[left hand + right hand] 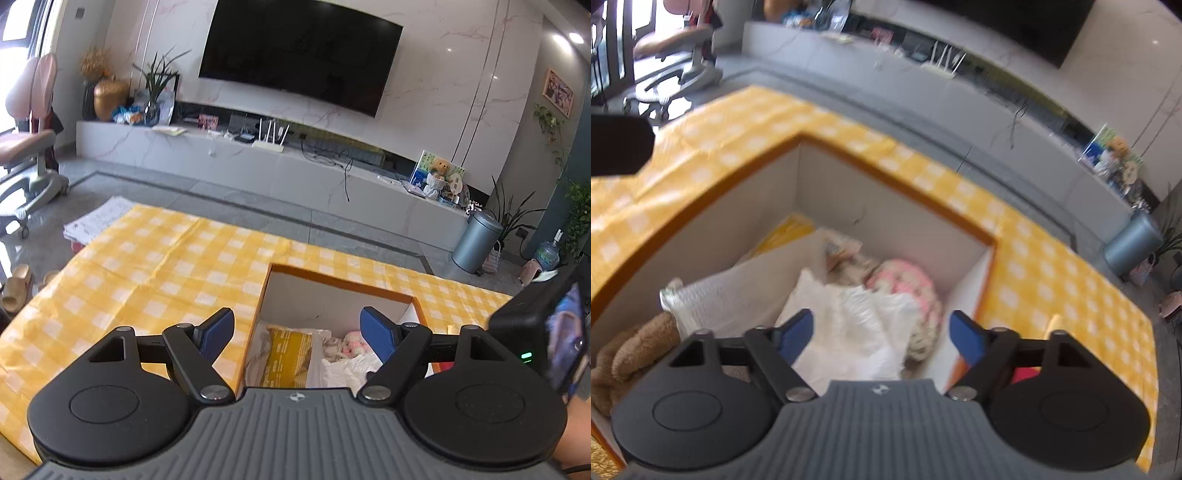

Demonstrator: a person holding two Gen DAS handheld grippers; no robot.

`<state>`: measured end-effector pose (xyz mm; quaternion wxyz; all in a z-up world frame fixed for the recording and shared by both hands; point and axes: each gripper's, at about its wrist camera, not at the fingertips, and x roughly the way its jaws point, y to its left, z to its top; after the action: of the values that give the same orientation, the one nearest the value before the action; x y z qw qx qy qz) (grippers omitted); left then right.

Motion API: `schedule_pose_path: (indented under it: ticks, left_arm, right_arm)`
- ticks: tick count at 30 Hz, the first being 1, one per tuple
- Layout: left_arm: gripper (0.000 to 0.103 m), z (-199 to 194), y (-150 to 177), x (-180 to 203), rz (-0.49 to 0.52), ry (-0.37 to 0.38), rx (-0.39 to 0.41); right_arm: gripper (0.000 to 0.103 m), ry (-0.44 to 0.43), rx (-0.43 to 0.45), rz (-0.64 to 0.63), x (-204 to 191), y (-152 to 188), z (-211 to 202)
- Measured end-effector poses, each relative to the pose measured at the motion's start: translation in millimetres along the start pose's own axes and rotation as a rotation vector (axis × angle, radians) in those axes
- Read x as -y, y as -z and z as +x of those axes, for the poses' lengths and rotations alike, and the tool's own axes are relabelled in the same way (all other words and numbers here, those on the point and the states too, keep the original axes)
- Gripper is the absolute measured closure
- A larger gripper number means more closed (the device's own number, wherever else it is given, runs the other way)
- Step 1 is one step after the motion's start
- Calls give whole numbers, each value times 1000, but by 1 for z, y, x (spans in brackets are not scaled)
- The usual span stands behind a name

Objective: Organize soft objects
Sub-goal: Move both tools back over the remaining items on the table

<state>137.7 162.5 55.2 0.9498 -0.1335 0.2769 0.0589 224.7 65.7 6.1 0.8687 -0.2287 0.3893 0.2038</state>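
An open cardboard box (334, 291) (849, 188) with an orange rim stands on the yellow checked cloth. Inside lie a white crinkled bundle (853, 325) (349, 367), a pink and cream knitted piece (908, 280) (351, 341), a yellow packet (290, 356), a white padded pouch (738, 295) and a brown plush piece (631, 354). My left gripper (297, 334) hangs open above the box's near side, nothing between its blue pads. My right gripper (882, 332) is open just over the white bundle, its pads clear of it.
The yellow checked cloth (147, 266) covers the table. A stack of papers (98, 221) lies at its far left corner. Beyond are the grey floor, a TV bench (258, 166), an office chair (26, 147) and a grey bin (476, 240). The other gripper's body (543, 325) shows at right.
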Motion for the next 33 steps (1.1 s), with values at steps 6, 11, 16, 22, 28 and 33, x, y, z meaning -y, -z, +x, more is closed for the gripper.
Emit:
schedule_pose_path:
  ticks: [6, 11, 16, 22, 28, 33]
  left_arm:
    - [11, -21, -5, 13, -93, 78, 91]
    - [11, -35, -5, 30, -89, 92, 132]
    - [11, -42, 0, 49, -36, 83, 171]
    - [12, -37, 10, 78, 81, 87, 170]
    - [12, -29, 20, 102, 93, 136, 168]
    - [12, -32, 45, 136, 175, 80, 242]
  right_arm:
    - [3, -43, 129, 67, 36, 7, -51]
    - [3, 3, 193, 114, 67, 23, -84]
    - [3, 82, 199, 138, 101, 37, -95]
    - [3, 221, 240, 150, 144, 43, -108]
    - [3, 271, 261, 188, 187, 60, -109]
    - [3, 278, 260, 294, 227, 88, -104]
